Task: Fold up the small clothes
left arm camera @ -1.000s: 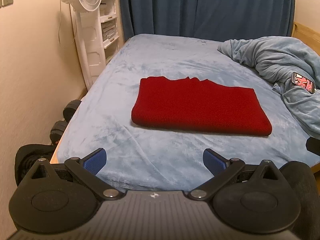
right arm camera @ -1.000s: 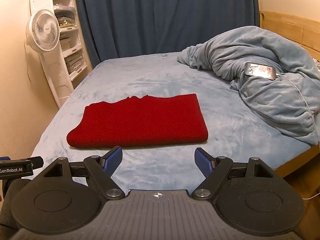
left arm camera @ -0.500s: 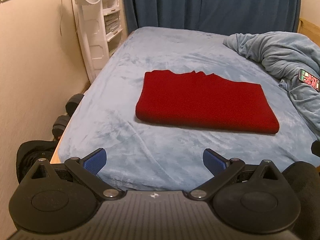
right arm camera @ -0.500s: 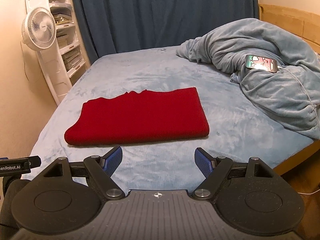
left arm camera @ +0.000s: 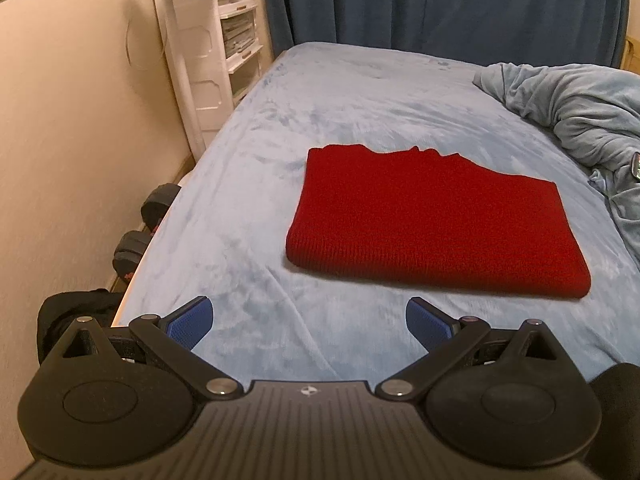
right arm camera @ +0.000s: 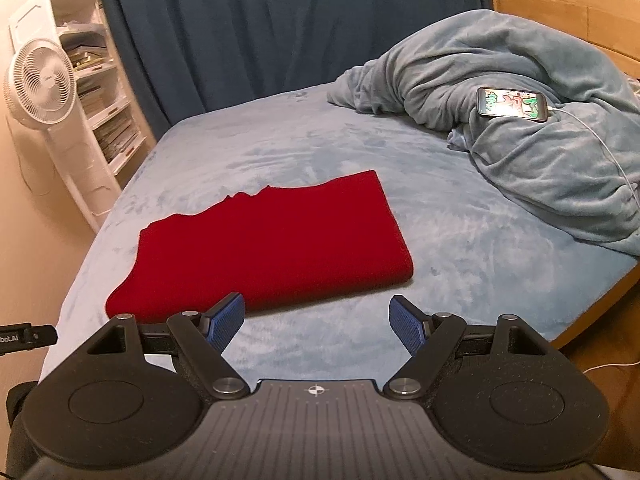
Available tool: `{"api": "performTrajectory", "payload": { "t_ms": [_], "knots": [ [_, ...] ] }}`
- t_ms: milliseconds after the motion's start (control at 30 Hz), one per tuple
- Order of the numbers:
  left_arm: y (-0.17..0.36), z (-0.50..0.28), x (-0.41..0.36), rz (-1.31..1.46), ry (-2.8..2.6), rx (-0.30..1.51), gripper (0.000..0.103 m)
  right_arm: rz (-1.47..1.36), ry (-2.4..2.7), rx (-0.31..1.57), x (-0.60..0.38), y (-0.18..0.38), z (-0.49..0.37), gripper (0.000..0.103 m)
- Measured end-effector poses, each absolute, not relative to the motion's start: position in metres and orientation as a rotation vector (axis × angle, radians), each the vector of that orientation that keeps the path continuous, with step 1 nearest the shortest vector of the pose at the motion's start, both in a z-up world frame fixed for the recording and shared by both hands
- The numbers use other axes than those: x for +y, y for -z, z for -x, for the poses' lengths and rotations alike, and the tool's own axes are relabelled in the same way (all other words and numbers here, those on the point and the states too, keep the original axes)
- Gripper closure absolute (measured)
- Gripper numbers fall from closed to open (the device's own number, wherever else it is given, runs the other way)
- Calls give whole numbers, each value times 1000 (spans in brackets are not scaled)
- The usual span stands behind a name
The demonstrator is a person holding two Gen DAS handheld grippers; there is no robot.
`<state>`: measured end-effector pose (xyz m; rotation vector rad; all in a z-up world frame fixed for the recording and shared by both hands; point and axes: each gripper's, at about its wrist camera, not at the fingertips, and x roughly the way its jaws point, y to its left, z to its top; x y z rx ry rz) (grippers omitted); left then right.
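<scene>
Both grippers have moved closer to the bed (left arm camera: pixel 360 92), jaws spread wide and empty. Left gripper (left arm camera: pixel 310 320) and right gripper (right arm camera: pixel 316 318) hover near a red knit garment (right arm camera: pixel 272 240), folded flat into a rectangle mid-bed. Crumpled blue blanket (right arm camera: pixel 520 128) with a lit phone (right arm camera: pixel 512 105) lies well apart

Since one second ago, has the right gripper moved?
Yes. The right gripper has moved toward the bed: the red folded garment now lies closer to its open fingertips, and the pile of blanket looks larger.
</scene>
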<state>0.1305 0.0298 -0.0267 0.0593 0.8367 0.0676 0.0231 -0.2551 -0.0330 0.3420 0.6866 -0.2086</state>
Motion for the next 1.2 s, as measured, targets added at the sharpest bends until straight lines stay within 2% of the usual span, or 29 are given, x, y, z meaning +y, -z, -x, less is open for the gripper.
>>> {"api": "performTrajectory", "payload": {
  "t_ms": [233,467,633,833,867,900,933,1133,1200],
  "knots": [
    [40,-158,26,-52,-76,875,0,-384,221,711,-268,48,-54,22],
    [61,-197,36,-35,-114,891,0,-464,262,783,-294,94,-109,22],
    [86,-235,64,-32,-239,864,0,-769,309,841,-339,149,-157,22],
    [125,-271,112,22,-321,930,0,-1114,429,886,-378,227,-191,22],
    [132,-275,119,37,-326,944,0,-1198,440,872,-383,239,-192,28],
    [139,-279,124,49,-336,961,0,-1269,434,840,-388,247,-192,43],
    [146,-281,128,54,-347,972,0,-1302,416,806,-391,250,-193,85],
    [177,-293,142,66,-394,1008,0,-1127,360,779,-381,206,-204,87],
    [185,-297,146,91,-398,1015,0,-1077,401,831,-376,206,-208,87]
  ]
}}
